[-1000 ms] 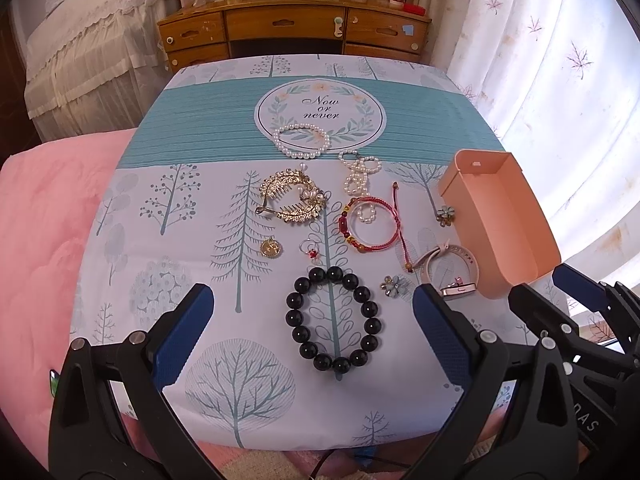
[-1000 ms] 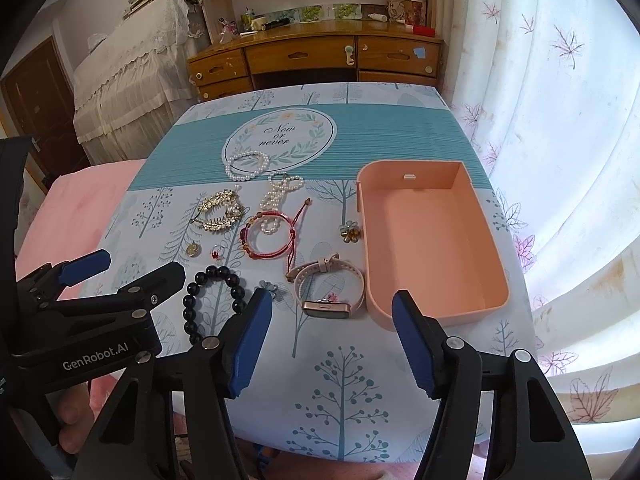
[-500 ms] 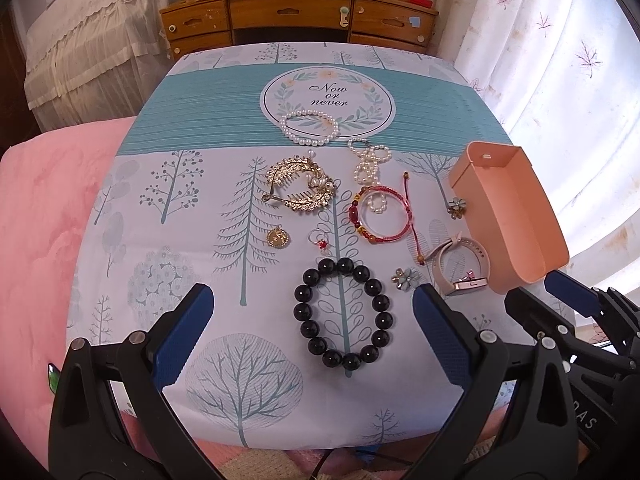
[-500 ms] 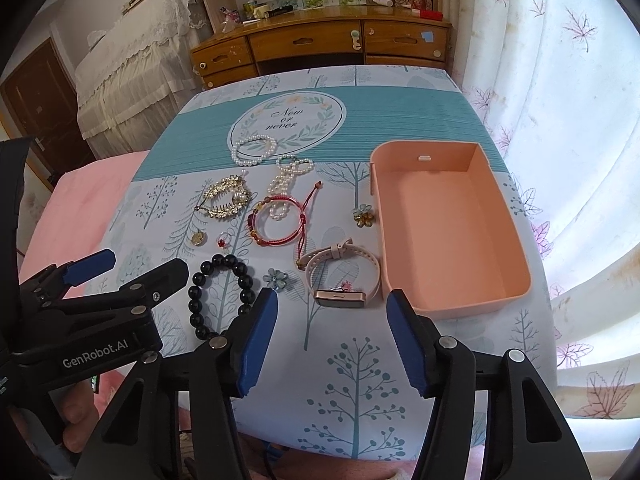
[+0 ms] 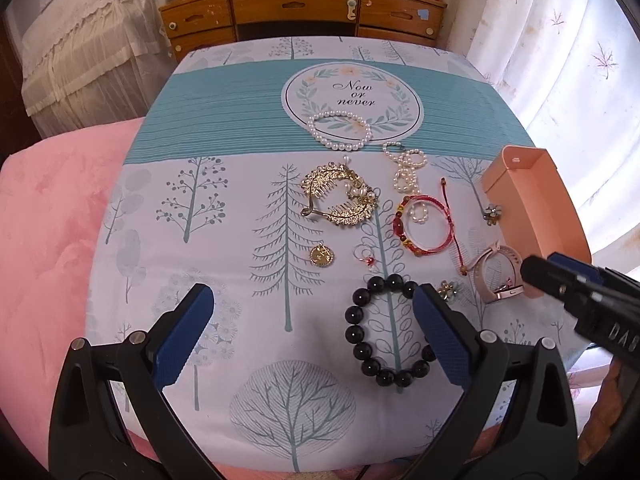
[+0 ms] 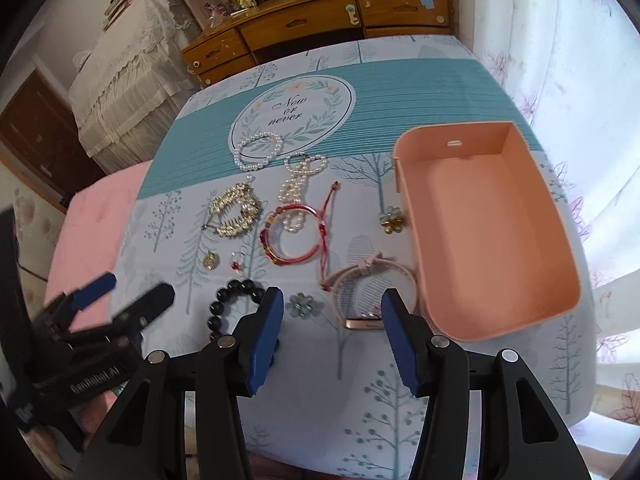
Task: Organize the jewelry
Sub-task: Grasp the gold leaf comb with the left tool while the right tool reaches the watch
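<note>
Jewelry lies on a tree-print cloth: a black bead bracelet [image 5: 386, 330], a gold hair comb [image 5: 340, 196], a red cord bracelet [image 5: 424, 226], pearl bracelets [image 5: 340, 130], a gold pendant [image 5: 321, 256] and a pink watch [image 6: 366, 290]. An empty pink tray [image 6: 488, 232] stands at the right. My left gripper [image 5: 312, 334] is open above the cloth's near edge, its right finger beside the black bracelet. My right gripper [image 6: 332, 334] is open, its fingers just before the pink watch and a flower charm [image 6: 302, 304].
A wooden dresser [image 5: 304, 8] stands beyond the table. A pink blanket [image 5: 44, 240] lies at the left, a lace-covered piece of furniture [image 5: 80, 44] behind it. White curtains [image 6: 580, 60] hang close along the right edge, next to the tray.
Both grippers have moved forward over the table. The left one drifted left so the black bracelet now sits by its right finger. The right one closed in on the watch and narrowed slightly.
</note>
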`<action>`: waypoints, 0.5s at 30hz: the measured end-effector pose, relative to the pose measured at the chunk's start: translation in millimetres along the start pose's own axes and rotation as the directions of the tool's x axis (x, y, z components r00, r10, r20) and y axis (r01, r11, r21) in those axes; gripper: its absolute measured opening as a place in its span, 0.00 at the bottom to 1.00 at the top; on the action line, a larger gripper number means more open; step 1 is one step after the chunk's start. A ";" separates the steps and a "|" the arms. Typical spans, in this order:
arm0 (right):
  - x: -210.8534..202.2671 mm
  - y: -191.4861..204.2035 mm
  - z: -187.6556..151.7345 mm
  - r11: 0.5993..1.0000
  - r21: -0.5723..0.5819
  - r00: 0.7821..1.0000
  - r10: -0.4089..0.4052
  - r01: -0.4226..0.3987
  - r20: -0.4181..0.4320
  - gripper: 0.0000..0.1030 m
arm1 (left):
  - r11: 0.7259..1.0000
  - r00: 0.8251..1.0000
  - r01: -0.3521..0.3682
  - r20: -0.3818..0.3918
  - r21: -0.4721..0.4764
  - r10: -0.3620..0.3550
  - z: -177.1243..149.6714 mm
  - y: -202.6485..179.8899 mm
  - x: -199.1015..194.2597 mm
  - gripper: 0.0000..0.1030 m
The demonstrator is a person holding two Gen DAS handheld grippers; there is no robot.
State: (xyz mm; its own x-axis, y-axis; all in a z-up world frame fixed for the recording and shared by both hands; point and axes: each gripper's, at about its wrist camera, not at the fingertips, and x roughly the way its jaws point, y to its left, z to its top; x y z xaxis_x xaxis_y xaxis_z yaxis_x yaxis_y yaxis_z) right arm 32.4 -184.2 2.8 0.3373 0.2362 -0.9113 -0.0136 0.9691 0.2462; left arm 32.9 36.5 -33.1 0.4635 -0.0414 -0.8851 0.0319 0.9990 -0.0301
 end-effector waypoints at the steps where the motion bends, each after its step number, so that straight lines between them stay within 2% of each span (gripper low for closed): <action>1: 2.1 0.5 5.5 1.000 0.023 1.000 0.013 -0.013 -0.009 0.51 | 1.000 1.000 0.007 -0.008 -0.002 -0.007 2.4 2.4 2.4 0.96; 5: 13.8 -4.2 25.4 0.987 0.152 0.996 0.062 -0.051 -0.065 0.51 | 1.000 1.000 0.019 -0.019 -0.008 -0.019 12.2 10.5 10.7 0.96; 9: 31.2 -19.4 36.4 0.945 0.318 0.984 0.121 -0.074 -0.128 0.51 | 0.999 0.999 0.020 -0.040 -0.032 -0.021 22.9 24.6 19.9 0.96; 15: 51.0 -25.0 42.3 0.911 0.411 0.984 0.098 -0.027 -0.151 0.51 | 0.999 0.998 0.018 -0.051 -0.050 -0.021 36.5 46.5 32.3 0.96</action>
State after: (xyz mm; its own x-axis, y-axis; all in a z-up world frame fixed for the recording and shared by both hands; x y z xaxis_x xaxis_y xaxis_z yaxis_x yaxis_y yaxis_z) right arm 89.8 -199.4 -35.9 0.1879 0.3376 -0.9224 0.3654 0.8477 0.3847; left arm 81.6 81.1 -46.1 0.4170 -0.0613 -0.9068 -0.0044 0.9976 -0.0695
